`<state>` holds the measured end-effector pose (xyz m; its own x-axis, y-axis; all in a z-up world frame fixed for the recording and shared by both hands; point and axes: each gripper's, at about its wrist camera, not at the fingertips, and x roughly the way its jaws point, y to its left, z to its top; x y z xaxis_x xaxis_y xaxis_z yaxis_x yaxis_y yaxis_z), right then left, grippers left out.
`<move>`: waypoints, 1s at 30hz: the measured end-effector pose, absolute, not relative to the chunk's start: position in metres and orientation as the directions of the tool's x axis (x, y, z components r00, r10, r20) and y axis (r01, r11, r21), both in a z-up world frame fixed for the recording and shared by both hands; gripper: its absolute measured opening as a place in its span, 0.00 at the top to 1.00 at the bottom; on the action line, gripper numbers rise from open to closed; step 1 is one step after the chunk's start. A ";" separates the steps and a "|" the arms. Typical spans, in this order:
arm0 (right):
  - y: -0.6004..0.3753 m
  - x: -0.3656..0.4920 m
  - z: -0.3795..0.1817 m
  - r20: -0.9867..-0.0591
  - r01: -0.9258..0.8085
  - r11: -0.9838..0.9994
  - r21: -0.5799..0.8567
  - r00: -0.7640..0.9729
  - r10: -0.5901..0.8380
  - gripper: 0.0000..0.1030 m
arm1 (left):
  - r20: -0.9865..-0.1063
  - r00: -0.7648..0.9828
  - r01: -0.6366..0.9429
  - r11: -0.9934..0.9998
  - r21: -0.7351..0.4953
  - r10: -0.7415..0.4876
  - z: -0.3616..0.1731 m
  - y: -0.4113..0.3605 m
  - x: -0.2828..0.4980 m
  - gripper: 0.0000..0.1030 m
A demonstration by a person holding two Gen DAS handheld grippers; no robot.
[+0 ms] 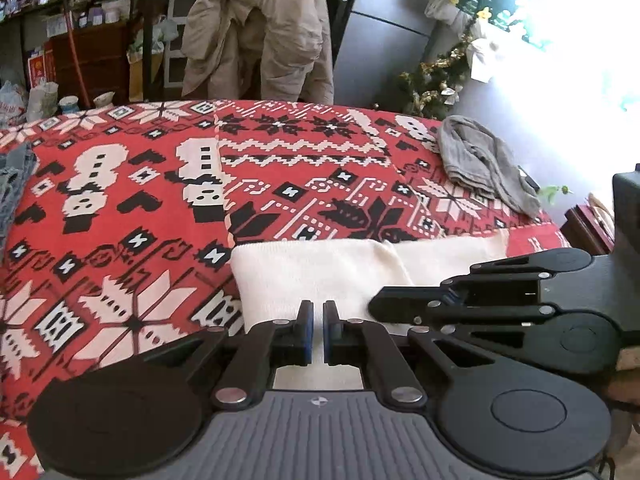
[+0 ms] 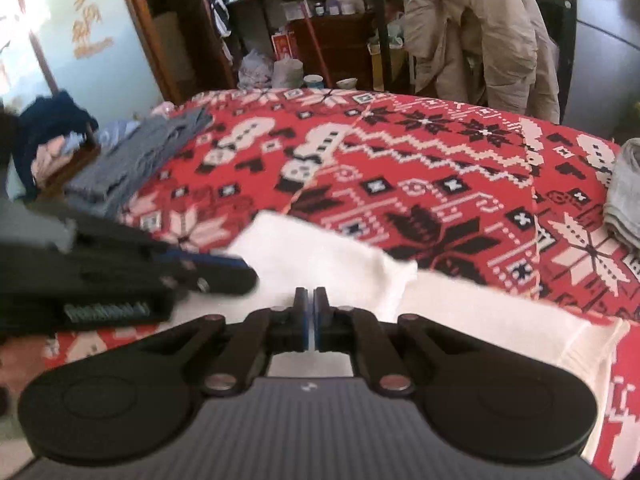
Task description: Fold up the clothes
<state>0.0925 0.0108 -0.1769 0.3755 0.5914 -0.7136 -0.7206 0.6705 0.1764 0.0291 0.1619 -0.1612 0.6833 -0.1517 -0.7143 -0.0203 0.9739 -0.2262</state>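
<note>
A white knitted garment (image 1: pixel 320 272) lies on the near part of the red patterned cover (image 1: pixel 120 208). My left gripper (image 1: pixel 318 330) is shut on its near edge, with white cloth showing in the thin slit between the pads. My right gripper (image 1: pixel 378 305) lies close to its right on the same garment. In the right wrist view the right gripper (image 2: pixel 311 318) is shut on the white garment (image 2: pixel 332 256), part of which is folded over into a flap. The left gripper (image 2: pixel 246 274) is blurred at the left, just beside it.
A crumpled grey garment (image 1: pixel 484 160) lies at the cover's far right (image 2: pixel 624 192). Blue-grey folded clothes (image 2: pixel 136 160) are stacked at the left edge. A beige jacket (image 1: pixel 260 32) hangs over a chair behind the surface. Cluttered shelves and a refrigerator stand beyond.
</note>
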 end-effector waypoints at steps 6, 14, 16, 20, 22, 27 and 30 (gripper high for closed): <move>0.011 0.075 -0.170 -0.684 -0.721 0.667 0.190 0.390 0.617 0.96 | -0.722 0.673 -0.012 0.973 -0.231 -0.163 -0.175 0.158 0.023 0.95; 0.004 0.054 -0.185 -0.727 -0.765 0.640 0.073 0.399 0.559 0.99 | -0.753 0.646 0.008 0.986 -0.164 -0.130 -0.173 0.153 0.003 0.97; -0.005 0.049 -0.181 -0.742 -0.746 0.661 0.080 0.398 0.539 0.98 | -0.755 0.641 0.019 0.987 -0.160 -0.135 -0.168 0.154 -0.005 0.97; -0.014 0.036 -0.170 -0.723 -0.727 0.668 0.158 0.375 0.579 0.94 | -0.744 0.639 0.056 0.976 -0.210 -0.196 -0.162 0.150 -0.016 0.97; -0.009 0.024 -0.170 -0.722 -0.745 0.650 0.151 0.366 0.588 0.94 | -0.763 0.616 0.069 0.979 -0.193 -0.194 -0.169 0.144 -0.021 0.97; -0.014 0.005 -0.183 -0.747 -0.755 0.647 0.104 0.370 0.552 0.95 | -0.777 0.597 0.073 0.978 -0.196 -0.200 -0.177 0.146 -0.036 0.96; -0.030 -0.003 -0.182 -0.752 -0.738 0.663 0.125 0.365 0.549 0.96 | -0.778 0.598 0.071 0.980 -0.187 -0.192 -0.171 0.145 -0.045 0.97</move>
<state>-0.0032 -0.0300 -0.1819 0.3650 0.5488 -0.7521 -0.7383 0.6627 0.1252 -0.0447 0.1449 -0.1710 0.5979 -0.1918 -0.7783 0.0711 0.9798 -0.1869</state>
